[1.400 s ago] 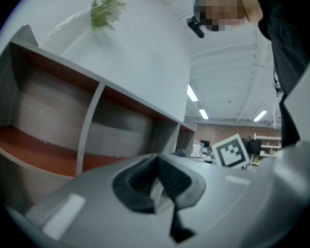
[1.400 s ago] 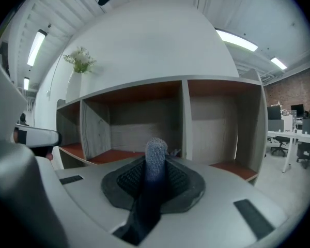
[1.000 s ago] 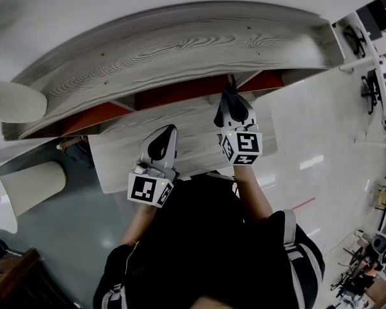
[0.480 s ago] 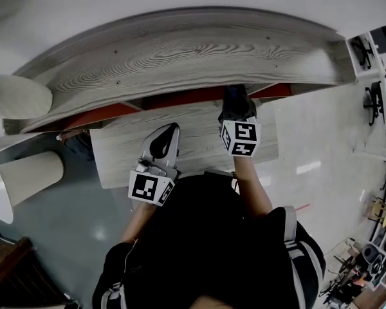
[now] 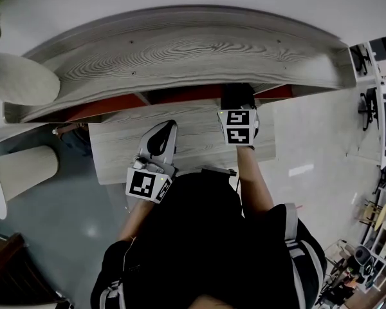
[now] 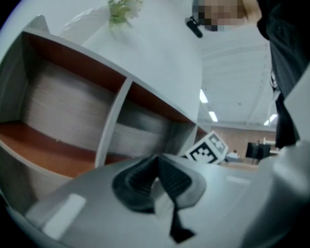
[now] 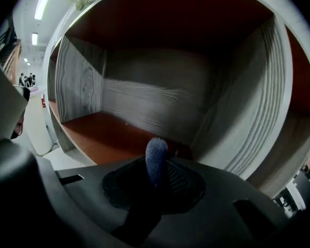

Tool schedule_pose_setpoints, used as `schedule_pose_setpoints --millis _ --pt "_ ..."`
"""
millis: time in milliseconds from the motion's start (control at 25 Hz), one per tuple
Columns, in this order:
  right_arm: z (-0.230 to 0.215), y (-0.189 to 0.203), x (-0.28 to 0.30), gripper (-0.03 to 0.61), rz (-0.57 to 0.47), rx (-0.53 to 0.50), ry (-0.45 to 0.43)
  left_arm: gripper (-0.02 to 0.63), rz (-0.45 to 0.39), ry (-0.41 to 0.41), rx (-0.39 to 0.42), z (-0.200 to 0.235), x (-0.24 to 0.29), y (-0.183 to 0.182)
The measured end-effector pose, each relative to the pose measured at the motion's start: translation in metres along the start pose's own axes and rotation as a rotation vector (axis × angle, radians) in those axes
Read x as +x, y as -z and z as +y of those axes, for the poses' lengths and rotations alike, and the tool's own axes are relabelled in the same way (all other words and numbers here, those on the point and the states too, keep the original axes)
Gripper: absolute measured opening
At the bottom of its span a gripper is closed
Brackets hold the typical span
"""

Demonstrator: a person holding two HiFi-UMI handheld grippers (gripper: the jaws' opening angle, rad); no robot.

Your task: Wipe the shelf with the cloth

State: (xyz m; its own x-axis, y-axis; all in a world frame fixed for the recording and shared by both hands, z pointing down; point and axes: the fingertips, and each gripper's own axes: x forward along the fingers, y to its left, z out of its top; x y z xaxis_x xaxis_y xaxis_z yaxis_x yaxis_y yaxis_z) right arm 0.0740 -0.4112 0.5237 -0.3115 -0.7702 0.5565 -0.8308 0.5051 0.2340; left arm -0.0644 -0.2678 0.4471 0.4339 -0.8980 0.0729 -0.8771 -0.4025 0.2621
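The shelf [image 5: 180, 50] has a grey wood-grain top and red-brown inner boards. My right gripper [image 5: 237, 96] reaches into one compartment, its tips hidden under the top in the head view. In the right gripper view the jaws are shut on a dark blue cloth [image 7: 156, 160], which sticks up in a rounded fold just above the red-brown shelf board [image 7: 111, 136]. The grey back wall [image 7: 155, 105] lies ahead of it. My left gripper [image 5: 165, 129] hangs back over the lower grey board [image 5: 116, 150], shut with nothing in it [image 6: 157, 182]. Its view shows two compartments split by a divider [image 6: 112, 120].
A white round pot [image 5: 22, 82] with a plant stands on the shelf's left end, and a second pale cylinder [image 5: 26, 169] is lower at the left. A grey side wall [image 7: 253, 107] closes the compartment at the right. Pale floor [image 5: 309, 140] and office clutter lie to the right.
My right gripper has pushed forward with the cloth, from in front of the shelf to inside the compartment under the top. The left gripper has barely moved.
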Motion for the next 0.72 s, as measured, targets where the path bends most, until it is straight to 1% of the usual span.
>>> schedule_pose_setpoints --millis 280,440,720 --pt "0.037 -0.011 0.005 0.054 0.020 -0.073 -0.052 0.005 -0.025 -0.041 -0.002 0.010 -0.026 -0.006" --pt "0.060 -0.019 0.007 0.054 0.021 -0.091 -0.093 0.005 -0.037 -0.068 -0.002 0.015 -0.042 -0.009" --pt "0.127 -0.041 0.010 0.054 -0.027 -0.173 -0.202 0.005 -0.054 -0.129 0.006 0.024 -0.074 -0.010"
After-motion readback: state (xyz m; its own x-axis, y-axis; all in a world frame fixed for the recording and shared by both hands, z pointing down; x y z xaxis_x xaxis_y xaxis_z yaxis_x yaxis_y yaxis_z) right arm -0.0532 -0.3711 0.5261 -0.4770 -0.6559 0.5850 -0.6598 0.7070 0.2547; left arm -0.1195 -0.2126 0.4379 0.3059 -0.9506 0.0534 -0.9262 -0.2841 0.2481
